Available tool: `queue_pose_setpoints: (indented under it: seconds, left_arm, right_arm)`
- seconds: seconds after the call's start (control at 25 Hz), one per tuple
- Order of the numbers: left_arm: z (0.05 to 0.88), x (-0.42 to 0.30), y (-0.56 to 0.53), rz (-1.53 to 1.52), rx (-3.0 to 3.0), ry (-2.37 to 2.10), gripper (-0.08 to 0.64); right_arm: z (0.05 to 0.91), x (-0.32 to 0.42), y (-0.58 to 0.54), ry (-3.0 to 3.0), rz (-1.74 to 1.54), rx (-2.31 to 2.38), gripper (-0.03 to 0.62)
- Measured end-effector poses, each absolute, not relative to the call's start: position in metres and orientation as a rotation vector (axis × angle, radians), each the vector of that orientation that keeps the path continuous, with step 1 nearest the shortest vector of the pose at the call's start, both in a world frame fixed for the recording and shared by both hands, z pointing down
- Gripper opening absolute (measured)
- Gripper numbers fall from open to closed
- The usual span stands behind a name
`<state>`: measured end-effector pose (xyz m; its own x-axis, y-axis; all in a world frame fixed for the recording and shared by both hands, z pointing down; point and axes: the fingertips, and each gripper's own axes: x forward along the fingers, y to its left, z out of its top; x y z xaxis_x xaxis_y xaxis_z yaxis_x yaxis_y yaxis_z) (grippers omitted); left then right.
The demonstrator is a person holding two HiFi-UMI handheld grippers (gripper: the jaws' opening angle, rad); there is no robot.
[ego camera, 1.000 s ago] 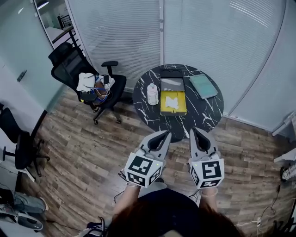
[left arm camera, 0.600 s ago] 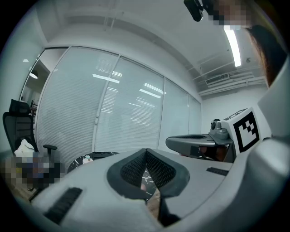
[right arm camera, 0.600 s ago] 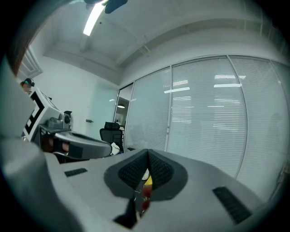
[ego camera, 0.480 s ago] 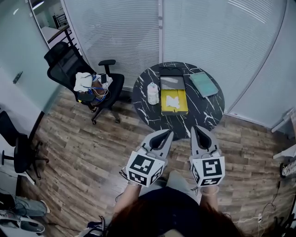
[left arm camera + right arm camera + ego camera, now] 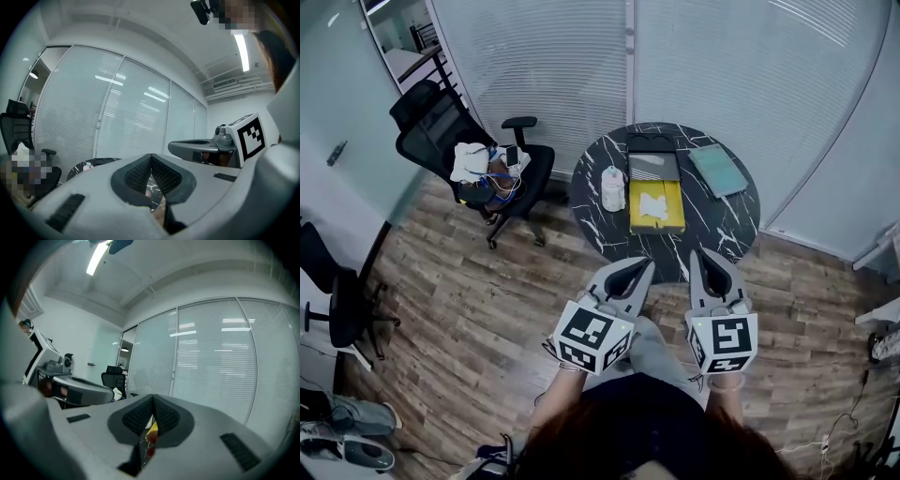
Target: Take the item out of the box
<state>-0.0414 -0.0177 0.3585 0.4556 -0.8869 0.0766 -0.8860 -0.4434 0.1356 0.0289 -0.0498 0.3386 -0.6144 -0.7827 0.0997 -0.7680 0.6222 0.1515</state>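
Round black marble worktop (image 5: 722, 225) edges nearer ahead of the left hand-held gripper (image 5: 643, 268) and right hand-held gripper (image 5: 703, 255), both closed and empty, its yellow open box (image 5: 656, 227) not yet reached.

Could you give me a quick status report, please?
Left gripper and right gripper shut, empty, short of the table. White item in yellow box, untouched. Nothing between jaws and box.

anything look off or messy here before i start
Nothing on the round table looks spilled or damaged: the yellow box lies open with the white item inside. The only untidy spot is the office chair, whose seat holds a heap of cloth and cables.
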Motion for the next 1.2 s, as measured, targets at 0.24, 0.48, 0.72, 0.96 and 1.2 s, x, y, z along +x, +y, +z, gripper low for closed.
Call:
queue_pose_setpoints:
  seconds: [0.24, 0.48, 0.72, 0.96, 1.2]
  left_arm:
    - [0.357, -0.042, -0.04, 0.004, 2.549, -1.574, 0.026]
    - [0.359, -0.042, -0.066, 0.024, 2.548, -1.574, 0.026]
    - [0.361, -0.047, -0.092, 0.04, 2.537, -1.583, 0.026]
    - [0.362, -0.053, -0.117, 0.054, 2.518, -1.602, 0.026]
    - [0.367, -0.06, -0.141, 0.063, 2.493, -1.615, 0.026]
  right_arm:
    - [0.34, 0.028, -0.069, -2.691, -0.152, 1.28, 0.024]
    - [0.344, 0.022, -0.095, -2.699, -0.137, 1.251, 0.025]
    - [0.35, 0.012, -0.12, -2.701, -0.136, 1.202, 0.025]
    - [0.356, 0.004, -0.146, -2.698, -0.118, 1.167, 0.025]
    - [0.366, -0.003, -0.171, -2.687, -0.11, 1.125, 0.025]
